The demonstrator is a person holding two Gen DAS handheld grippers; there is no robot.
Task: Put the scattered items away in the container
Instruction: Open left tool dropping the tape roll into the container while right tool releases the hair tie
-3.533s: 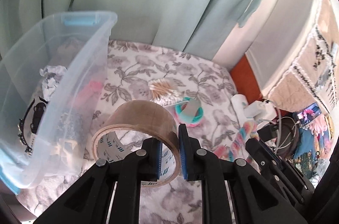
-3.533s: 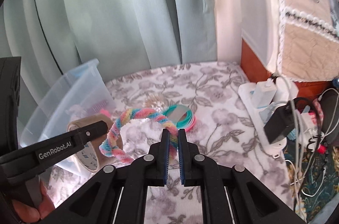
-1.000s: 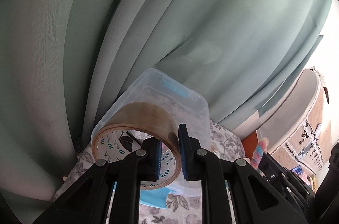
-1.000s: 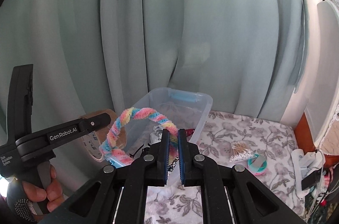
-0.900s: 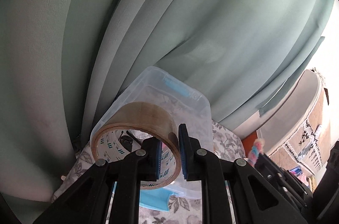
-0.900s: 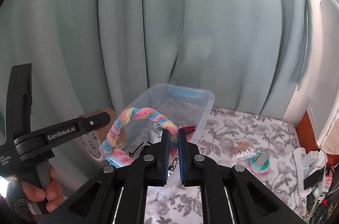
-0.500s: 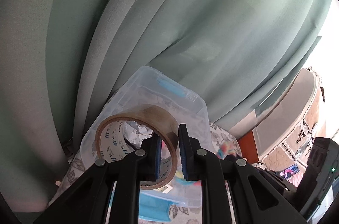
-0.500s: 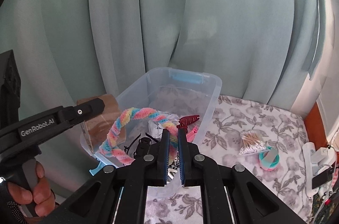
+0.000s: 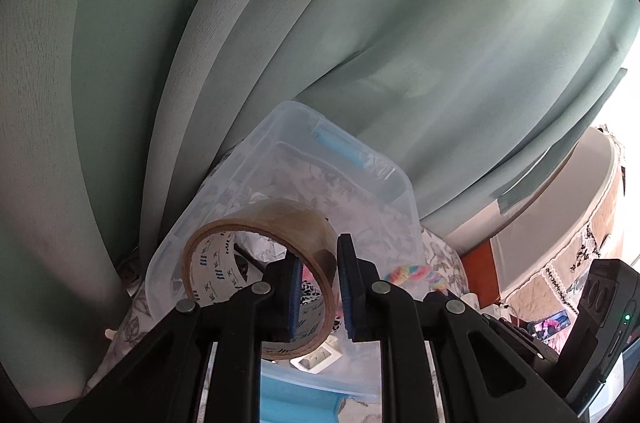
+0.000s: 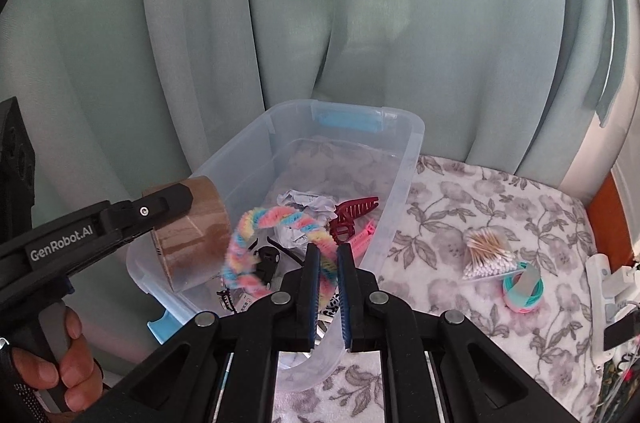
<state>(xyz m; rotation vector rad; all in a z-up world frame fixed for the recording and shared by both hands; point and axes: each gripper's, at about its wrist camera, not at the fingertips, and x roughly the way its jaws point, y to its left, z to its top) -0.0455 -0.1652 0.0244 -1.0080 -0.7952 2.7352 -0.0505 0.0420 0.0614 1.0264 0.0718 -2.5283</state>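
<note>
The left gripper [image 9: 318, 297] was clamped on a roll of brown packing tape [image 9: 260, 275], one finger inside the ring and the other outside against its wall. It held the roll above the near left corner of the clear plastic container [image 9: 360, 183], which lay straight ahead of it and below.

The right gripper [image 10: 325, 297] was closed tight on one end of a rainbow-coloured fuzzy headband [image 10: 272, 223], whose arc curved up and to the left of its fingers, over the container's [image 10: 404, 159] open top. In the right wrist view the left gripper [image 10: 168, 207] sat to the left with the tape [image 10: 192, 235] at the container's near rim.

Inside the container, ahead of the right gripper, lay a dark red claw clip [image 10: 352, 215], crumpled paper [image 10: 304, 203] and a pink clip [image 10: 362, 233]. To the right of that gripper, on the floral cloth [image 10: 460, 207], lay a bag of cotton swabs [image 10: 488, 255] and a teal ring of bands [image 10: 522, 289] touching it.
</note>
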